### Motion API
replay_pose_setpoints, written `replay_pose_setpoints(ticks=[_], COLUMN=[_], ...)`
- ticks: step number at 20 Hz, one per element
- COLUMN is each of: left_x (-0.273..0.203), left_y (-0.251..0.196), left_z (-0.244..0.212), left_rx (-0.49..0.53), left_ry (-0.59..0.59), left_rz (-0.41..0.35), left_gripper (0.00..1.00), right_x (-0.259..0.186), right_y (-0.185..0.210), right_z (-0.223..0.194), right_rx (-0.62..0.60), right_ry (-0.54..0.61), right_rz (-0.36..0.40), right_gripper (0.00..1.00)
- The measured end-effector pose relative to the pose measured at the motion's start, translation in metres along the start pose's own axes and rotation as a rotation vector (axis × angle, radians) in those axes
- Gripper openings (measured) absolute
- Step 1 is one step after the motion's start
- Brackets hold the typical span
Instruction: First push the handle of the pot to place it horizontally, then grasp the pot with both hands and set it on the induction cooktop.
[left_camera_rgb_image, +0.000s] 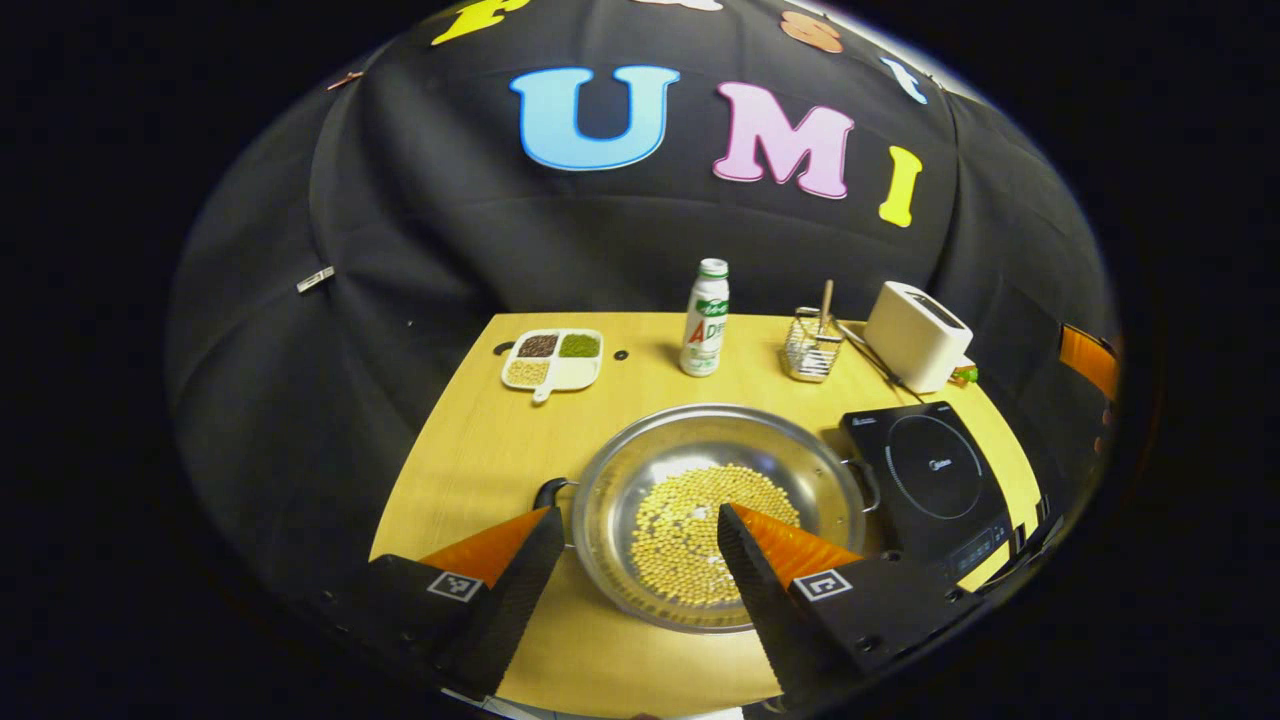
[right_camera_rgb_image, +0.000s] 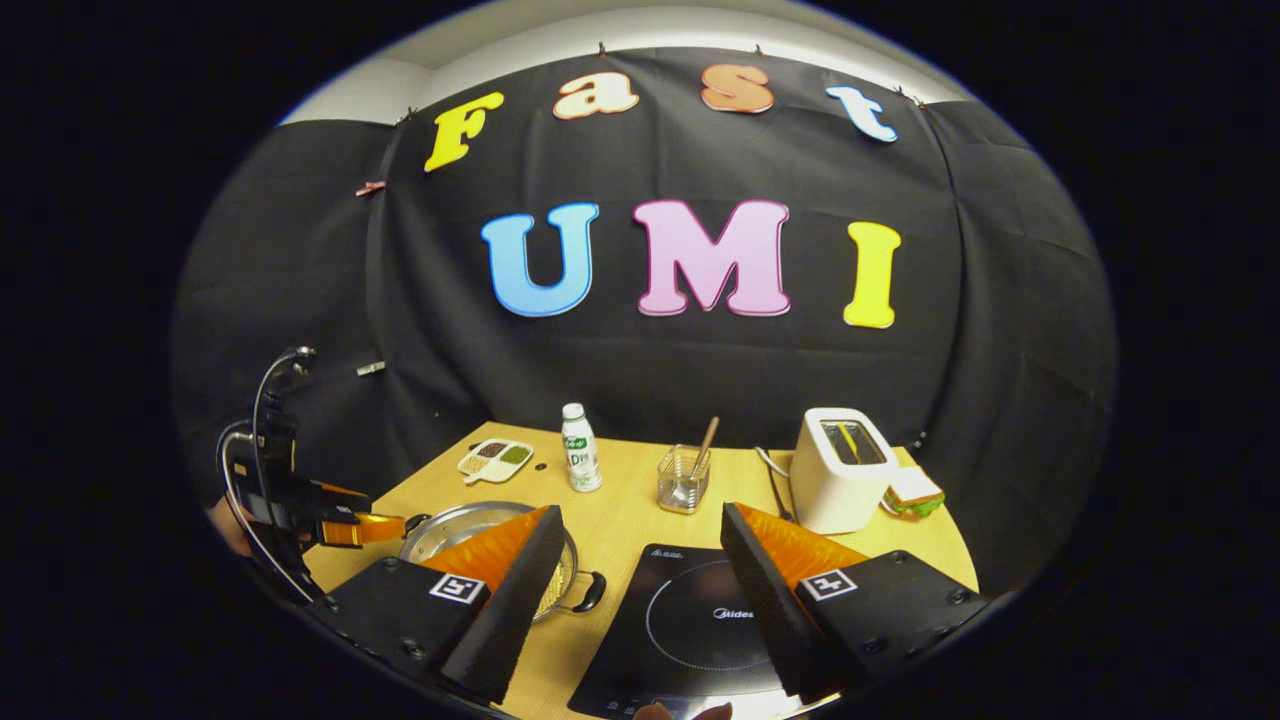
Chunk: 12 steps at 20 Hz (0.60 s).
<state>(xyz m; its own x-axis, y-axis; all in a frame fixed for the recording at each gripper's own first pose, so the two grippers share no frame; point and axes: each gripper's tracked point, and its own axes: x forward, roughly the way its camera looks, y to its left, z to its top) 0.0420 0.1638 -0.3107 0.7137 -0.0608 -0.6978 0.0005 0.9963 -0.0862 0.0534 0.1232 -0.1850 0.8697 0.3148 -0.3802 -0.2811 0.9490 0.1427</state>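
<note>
A wide steel pot (left_camera_rgb_image: 700, 450) holding yellow beans sits on the wooden table (left_camera_rgb_image: 470, 450), one dark handle (left_camera_rgb_image: 550, 490) at its left and one (left_camera_rgb_image: 866, 484) at its right. The black induction cooktop (left_camera_rgb_image: 935, 475) lies just right of it. My left gripper (left_camera_rgb_image: 636, 510) hovers open above the pot's near-left rim, touching nothing. In the right gripper view my right gripper (right_camera_rgb_image: 640, 510) stands open above the cooktop (right_camera_rgb_image: 700, 620), the pot (right_camera_rgb_image: 450, 530) at its left. The left gripper (right_camera_rgb_image: 385, 527) reaches over the pot's far-left side, held by a hand.
Along the back of the table stand a divided dish of grains (left_camera_rgb_image: 553, 360), a white bottle (left_camera_rgb_image: 705, 320), a small holder with a stick (left_camera_rgb_image: 812, 345) and a white toaster (left_camera_rgb_image: 915, 335) with a cord. A sandwich (right_camera_rgb_image: 912, 490) lies beside the toaster.
</note>
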Motion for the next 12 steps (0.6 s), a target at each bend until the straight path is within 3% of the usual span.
replay_pose_setpoints(ticks=[6,12], left_x=[0.054,0.109], left_y=[0.048,0.055], left_z=[-0.029,-0.038], left_rx=[0.002,0.017], left_ry=[0.108,0.175], left_rz=[-0.029,-0.063], left_gripper=[0.97,0.94], right_x=[0.062,0.117], right_y=[0.038,0.048], right_z=[-0.079,-0.143], right_rx=[0.027,0.008], right_ry=[0.205,0.364], right_rz=[0.059,0.047], right_gripper=[0.98,0.99])
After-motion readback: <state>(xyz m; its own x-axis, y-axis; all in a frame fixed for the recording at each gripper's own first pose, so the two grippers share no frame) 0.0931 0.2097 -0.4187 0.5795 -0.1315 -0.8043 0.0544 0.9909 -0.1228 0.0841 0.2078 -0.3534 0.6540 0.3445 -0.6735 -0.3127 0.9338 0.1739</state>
